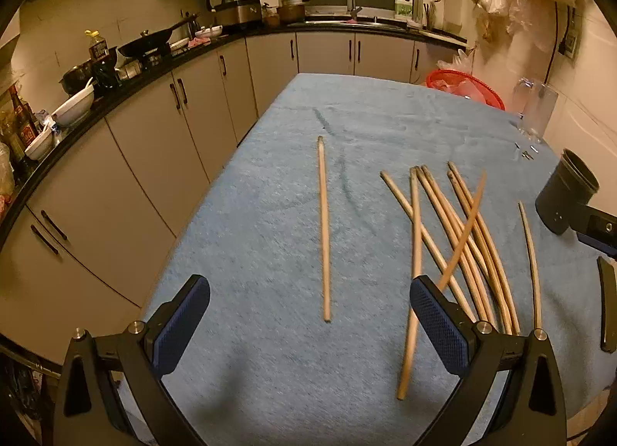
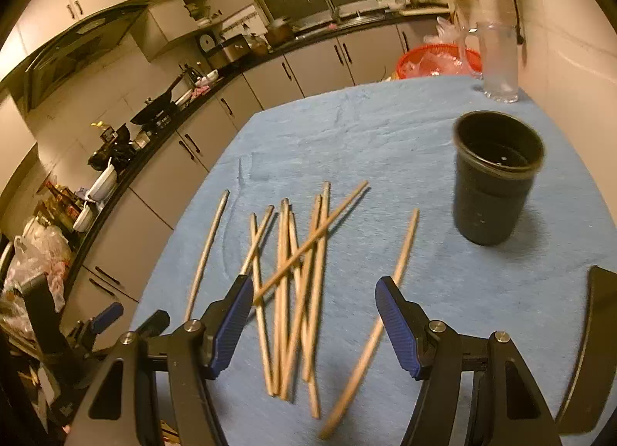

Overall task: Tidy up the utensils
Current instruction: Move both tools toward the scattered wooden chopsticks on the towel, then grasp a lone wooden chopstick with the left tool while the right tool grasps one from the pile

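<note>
Lying loose on the blue cloth [image 1: 270, 214] that covers the bench are wooden chopsticks, nine by my count. One single chopstick [image 1: 324, 230] sits alone, well apart to the left of the rest. A crossed heap of chopsticks [image 2: 297, 284] holds seven, several overlapping, one laid diagonally over the others. One more stray chopstick [image 2: 380, 315] lies just right of the heap, nearer the cup.

One black cup [image 2: 495, 179] stands upright and open-mouthed on the cloth, to the right of the sticks and apart from them; no chopstick shows inside it. One clear glass jar [image 2: 497, 60] stands at the far right corner of the bench, and one red basket [image 2: 439, 58] shows beyond the far edge.

Left gripper [image 1: 308, 326] hangs over the near end of the single chopstick, its fingers spread wide with nothing between the pads. Right gripper [image 2: 314, 326] hovers over the near ends of the heap, its fingers likewise apart and gripping nothing.
</note>
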Available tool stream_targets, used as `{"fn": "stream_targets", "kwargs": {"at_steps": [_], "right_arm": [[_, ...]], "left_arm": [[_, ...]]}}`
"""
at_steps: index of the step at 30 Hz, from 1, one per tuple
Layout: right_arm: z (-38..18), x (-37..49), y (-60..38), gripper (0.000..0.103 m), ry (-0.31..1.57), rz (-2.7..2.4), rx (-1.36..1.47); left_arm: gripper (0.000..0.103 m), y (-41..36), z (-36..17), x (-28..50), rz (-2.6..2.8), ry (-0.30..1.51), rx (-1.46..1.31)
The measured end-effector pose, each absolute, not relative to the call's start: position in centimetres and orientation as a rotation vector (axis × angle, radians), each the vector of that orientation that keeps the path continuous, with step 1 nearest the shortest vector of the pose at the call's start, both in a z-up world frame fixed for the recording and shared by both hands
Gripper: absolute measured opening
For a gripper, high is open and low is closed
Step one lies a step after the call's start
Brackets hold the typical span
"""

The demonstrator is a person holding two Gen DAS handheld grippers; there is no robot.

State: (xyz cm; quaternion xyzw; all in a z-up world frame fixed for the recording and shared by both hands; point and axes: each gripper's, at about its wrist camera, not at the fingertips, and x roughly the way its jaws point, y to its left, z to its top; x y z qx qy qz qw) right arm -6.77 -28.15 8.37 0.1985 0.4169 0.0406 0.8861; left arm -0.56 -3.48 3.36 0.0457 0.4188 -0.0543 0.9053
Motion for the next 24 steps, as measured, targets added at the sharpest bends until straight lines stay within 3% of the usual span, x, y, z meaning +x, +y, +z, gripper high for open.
{"fn": "stream_targets", "kwargs": {"at_steps": [2, 4, 6, 8, 10, 11, 24], "right_arm": [[8.4, -5.3, -27.7, 0.068, 0.903, 0.072, 0.401], [8.2, -3.7, -27.5, 0.059, 0.935, 0.062, 0.404], [7.9, -1.9, -27.4, 0.058, 0.980, 0.039, 0.409], [7.4, -0.3, -27.5, 0.051, 1.016, 0.020, 0.445], [7.2, 1.4, -27.5, 0.051, 1.043, -0.002, 0.449], [7.0, 2.3, -27.4, 0.049, 1.051, -0.016, 0.451], [2.6, 9.3, -29.3, 0.038, 1.224, -0.189, 0.512]], "left_arm": [[0.103, -3.2, 3.7, 0.6, -0.137, 0.890, 0.095], [0.103, -2.7, 4.1, 2.1, -0.151, 0.913, 0.079], [0.101, -2.5, 4.3, 3.8, -0.186, 0.954, 0.074], [0.097, -2.2, 4.5, 5.3, -0.189, 0.974, 0.060], [0.080, -2.2, 4.6, 6.7, -0.180, 0.990, 0.075], [0.077, -2.2, 4.6, 7.3, -0.188, 1.005, 0.070], [0.076, -2.0, 3.0, 12.6, -0.188, 1.092, 0.044]]}}
